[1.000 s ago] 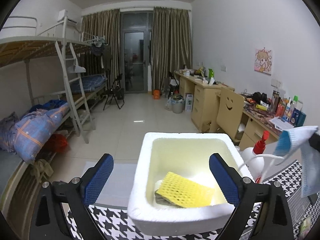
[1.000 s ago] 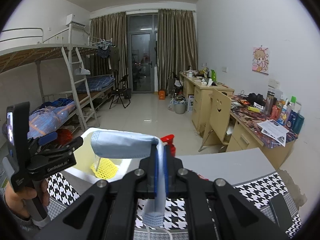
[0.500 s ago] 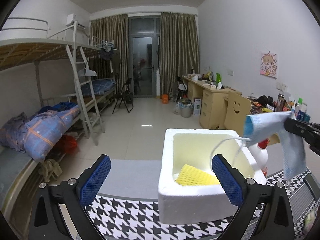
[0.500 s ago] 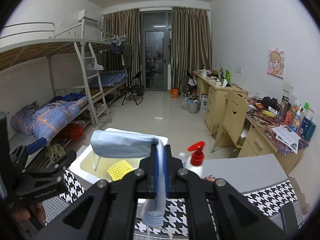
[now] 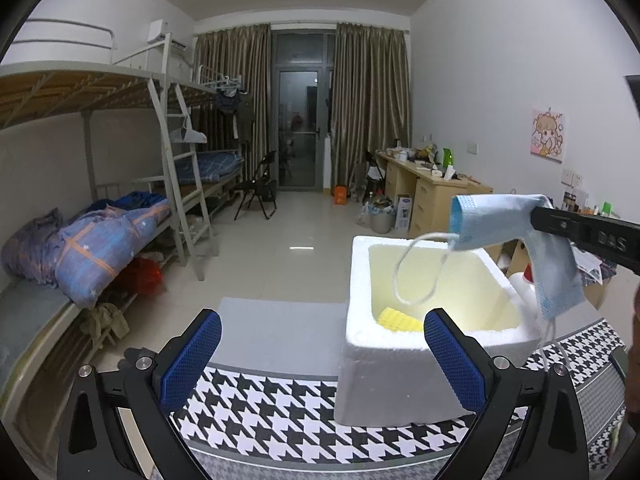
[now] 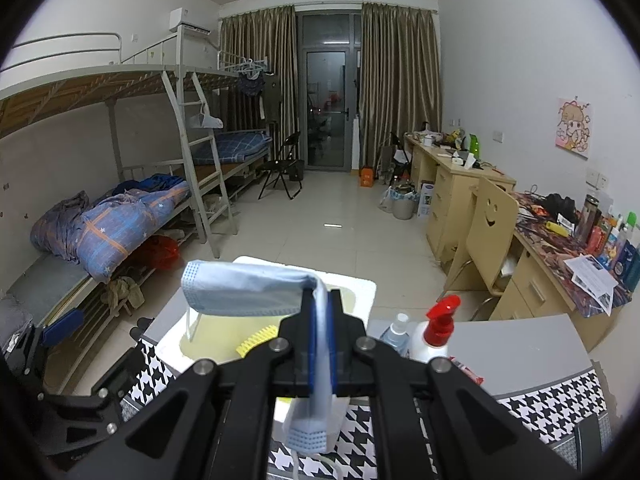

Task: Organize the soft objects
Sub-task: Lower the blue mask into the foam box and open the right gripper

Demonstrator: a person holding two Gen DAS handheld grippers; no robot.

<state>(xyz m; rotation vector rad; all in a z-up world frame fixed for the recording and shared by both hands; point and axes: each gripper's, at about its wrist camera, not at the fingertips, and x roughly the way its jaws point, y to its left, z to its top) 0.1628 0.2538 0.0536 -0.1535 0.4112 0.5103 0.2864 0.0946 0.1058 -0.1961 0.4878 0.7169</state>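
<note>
My right gripper (image 6: 319, 300) is shut on a light blue face mask (image 6: 244, 293), draped over its tips above the white foam box (image 6: 360, 284). In the left wrist view the mask (image 5: 496, 224) hangs over the box (image 5: 400, 372), its ear loop dangling inside, with the right gripper (image 5: 538, 216) reaching in from the right. A yellow foam net (image 5: 398, 320) lies in the box; it also shows in the right wrist view (image 6: 256, 340). My left gripper (image 5: 320, 356) is open and empty, in front of the box and to its left.
The box stands on a houndstooth cloth (image 5: 272, 412). A red-capped spray bottle (image 6: 436, 332) and a small clear bottle (image 6: 396, 332) stand right of the box. A bunk bed (image 5: 100, 240) is at left, desks and a chair (image 6: 484, 220) at right.
My right gripper has carried the mask leftward until it hangs over the box. My left gripper has pulled back and to the left, away from the box.
</note>
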